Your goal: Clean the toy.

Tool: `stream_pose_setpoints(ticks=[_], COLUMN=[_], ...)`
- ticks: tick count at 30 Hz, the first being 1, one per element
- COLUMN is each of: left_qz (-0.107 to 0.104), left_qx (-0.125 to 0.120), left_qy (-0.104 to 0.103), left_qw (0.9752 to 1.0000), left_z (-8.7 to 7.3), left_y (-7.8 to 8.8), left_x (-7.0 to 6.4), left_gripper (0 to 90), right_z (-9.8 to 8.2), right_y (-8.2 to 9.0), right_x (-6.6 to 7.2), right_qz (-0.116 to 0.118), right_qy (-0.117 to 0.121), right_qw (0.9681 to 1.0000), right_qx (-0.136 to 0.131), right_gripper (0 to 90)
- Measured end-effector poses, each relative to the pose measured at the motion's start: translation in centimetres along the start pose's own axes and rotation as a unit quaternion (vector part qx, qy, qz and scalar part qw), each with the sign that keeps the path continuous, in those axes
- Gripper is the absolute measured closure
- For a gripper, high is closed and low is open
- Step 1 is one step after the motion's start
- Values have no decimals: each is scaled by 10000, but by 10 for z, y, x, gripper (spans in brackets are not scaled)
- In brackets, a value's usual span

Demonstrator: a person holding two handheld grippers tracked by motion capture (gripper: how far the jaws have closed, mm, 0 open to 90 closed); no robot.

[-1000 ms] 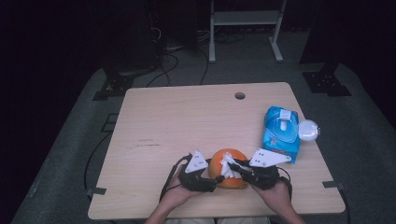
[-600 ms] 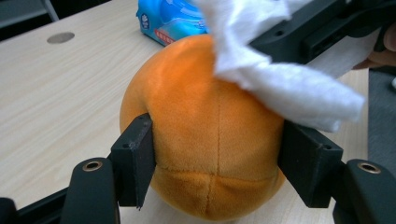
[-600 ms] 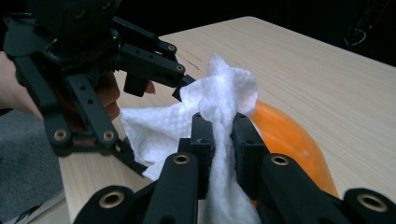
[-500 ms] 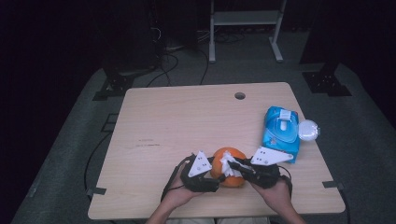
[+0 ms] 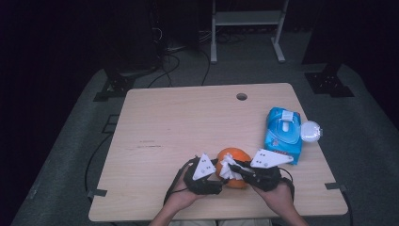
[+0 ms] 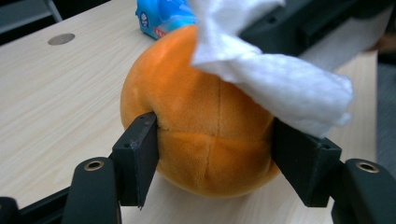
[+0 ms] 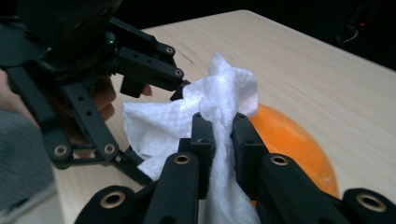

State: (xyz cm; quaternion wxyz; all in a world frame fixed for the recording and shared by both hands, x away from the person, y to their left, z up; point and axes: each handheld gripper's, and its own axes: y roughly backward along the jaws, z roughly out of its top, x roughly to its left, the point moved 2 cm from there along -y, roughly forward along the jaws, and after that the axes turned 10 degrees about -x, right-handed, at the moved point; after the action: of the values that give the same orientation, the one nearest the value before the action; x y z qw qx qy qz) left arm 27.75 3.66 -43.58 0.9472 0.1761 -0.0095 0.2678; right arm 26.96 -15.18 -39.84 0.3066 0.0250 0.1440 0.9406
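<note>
An orange plush ball (image 5: 234, 157) sits on the wooden table (image 5: 179, 127) near its front edge. My left gripper (image 5: 224, 179) clasps it from the left. In the left gripper view the jaws have just been closing, and both pads (image 6: 140, 154) now press into the ball (image 6: 205, 116), denting its left side. My right gripper (image 5: 231, 168) comes in from the right, shut on a crumpled white wipe (image 5: 227, 165) that lies on top of the ball. Seen from the right gripper view, the wipe (image 7: 219, 98) is pinched between the jaws of that gripper (image 7: 219, 135), above the ball (image 7: 289, 140).
A blue pack of wipes (image 5: 283, 134) lies at the table's right side with a white round object (image 5: 310, 132) beside it at the edge. A small cable hole (image 5: 242, 96) is at the back. Both hands rest at the front edge.
The left gripper's jaws have drawn in a little on the orange ball. Both hands and the wipe stay about where they were.
</note>
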Motion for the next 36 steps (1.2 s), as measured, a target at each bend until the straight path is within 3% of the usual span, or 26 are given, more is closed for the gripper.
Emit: stream_pose_setpoints(ticks=[2,4,6,8,9,11,13,15,17,19,21,24,26,29,32,34,36], left_qz=[31,3,-60,-141,-126,-21,28,37,25,10,-57,-37,63,112,98,73,94], left_qx=[45,-20,-81,-181,-177,-125,24,34,65,22,-108,-445,-368,-25,147,42,-192], left_qy=[-156,-23,317,732,846,653,334,216,137,211,472,798,654,471,571,698,643], left_qw=[9999,10000,9994,9971,9962,9978,9994,9998,9999,9998,9988,9958,9972,9988,9982,9975,9977], left_z=[-1,-1,1,0,0,-3,-4,-5,-6,-7,-6,-1,-1,-9,-15,-14,-8], left_y=[-1,-1,-3,-5,-5,-6,-6,-5,-4,-4,-3,-1,-3,-1,6,9,10], left_x=[-2,-1,1,3,3,-2,-7,-7,-6,-6,-2,1,-1,2,8,12,10], left_gripper=[343,314,234,210,221,287,313,321,324,319,251,172,172,232,247,218,177], right_z=[1,-3,-8,-8,-7,-5,-3,-2,-1,-6,-14,-18,-15,-16,-22,-30,-33], right_y=[2,7,10,11,11,7,2,0,3,7,12,13,9,2,2,3,3], right_x=[-8,-23,-32,-29,-24,-16,-10,-9,-17,-31,-42,-43,-34,-23,-35,-43,-43], right_qz=[-162,-343,-368,-327,-272,-86,22,-2,-145,-403,-500,-507,-305,-135,-205,-404,-336], right_qy=[-10,-181,-404,-400,-372,-333,-256,-216,-289,-331,-562,-614,-609,-367,-621,-692,-894], right_qw=[9999,9992,9985,9986,9989,9994,9996,9997,9995,9986,9971,9968,9977,9992,9977,9963,9951], right_qx=[22,75,90,110,114,80,107,116,68,66,96,97,44,112,190,324,263], right_gripper=[807,808,808,808,808,807,807,807,807,807,807,807,805,804,804,804,804])
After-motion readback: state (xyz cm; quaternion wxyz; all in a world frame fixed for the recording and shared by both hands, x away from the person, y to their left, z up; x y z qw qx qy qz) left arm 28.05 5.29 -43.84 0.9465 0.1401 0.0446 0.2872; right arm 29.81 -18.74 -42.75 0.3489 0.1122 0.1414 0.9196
